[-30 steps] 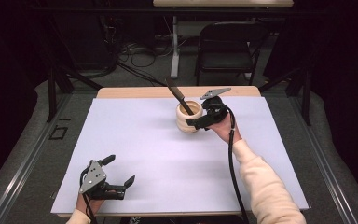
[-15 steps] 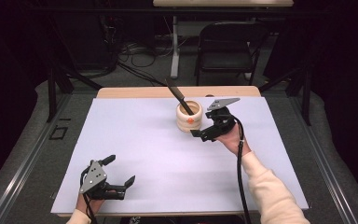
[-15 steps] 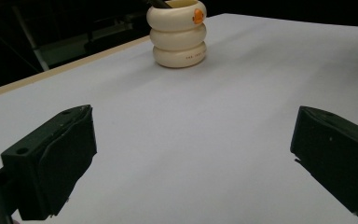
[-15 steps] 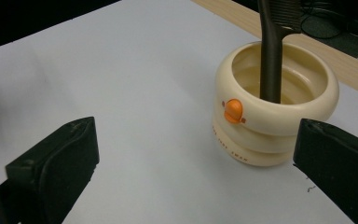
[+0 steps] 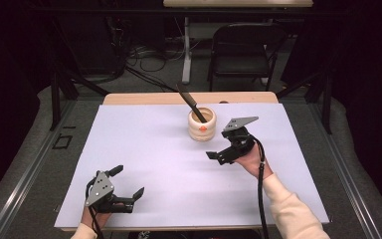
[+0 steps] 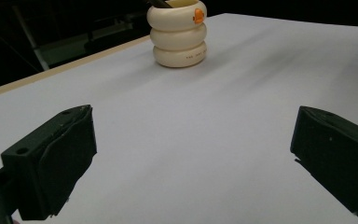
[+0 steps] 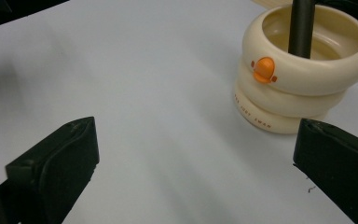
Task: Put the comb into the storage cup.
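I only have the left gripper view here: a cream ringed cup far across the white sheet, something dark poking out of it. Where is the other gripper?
Observer: The right gripper is just beside the cup, on the person's side of it, not touching.
Operator: Open or shut?
Observer: Open; in its own view the jaws stand wide with bare sheet between them.
Operator: And the dark thing?
Observer: A black stick leaning out of the cup, away from the person.
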